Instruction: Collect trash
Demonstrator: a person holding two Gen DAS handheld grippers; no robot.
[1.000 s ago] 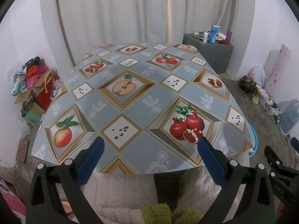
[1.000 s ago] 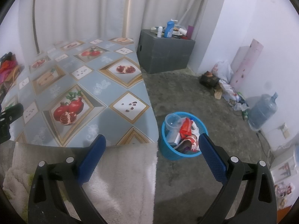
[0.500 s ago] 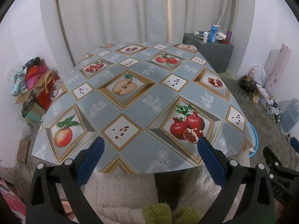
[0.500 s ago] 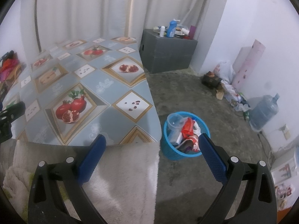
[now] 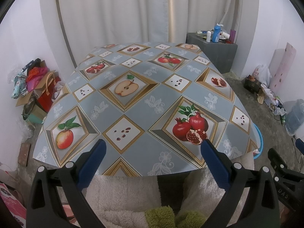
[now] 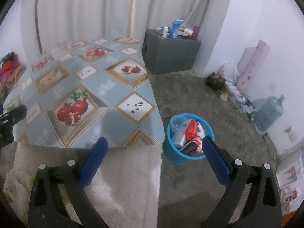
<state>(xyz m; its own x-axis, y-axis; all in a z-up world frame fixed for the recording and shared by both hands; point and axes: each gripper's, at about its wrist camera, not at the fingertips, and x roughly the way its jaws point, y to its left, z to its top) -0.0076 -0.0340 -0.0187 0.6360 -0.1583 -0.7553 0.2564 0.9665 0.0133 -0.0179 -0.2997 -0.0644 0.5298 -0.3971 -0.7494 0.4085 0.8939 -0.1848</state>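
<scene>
A blue basket (image 6: 172,153) stands on the floor by the table's right corner. It holds a clear plastic cup (image 6: 178,123), a red wrapper (image 6: 191,130) and other trash. Only its rim (image 5: 260,138) shows in the left wrist view. My right gripper (image 6: 154,145) hangs open above the near table edge and the basket, holding nothing. My left gripper (image 5: 153,147) is open over the near edge of the table (image 5: 133,98), which carries a fruit-print cloth. Both pairs of blue fingers are spread wide. The right gripper's black frame (image 5: 285,172) shows at the lower right of the left wrist view.
A white fluffy blanket (image 6: 123,180) lies below the near table edge. A grey cabinet (image 6: 171,55) with bottles stands at the back. Bags and a water jug (image 6: 269,112) line the right wall. Boxes and cloths (image 5: 34,87) pile up at the left wall.
The right wrist view has shifted slightly, so the basket and table sit a little further right and lower. The left gripper has barely moved. Both stay open.
</scene>
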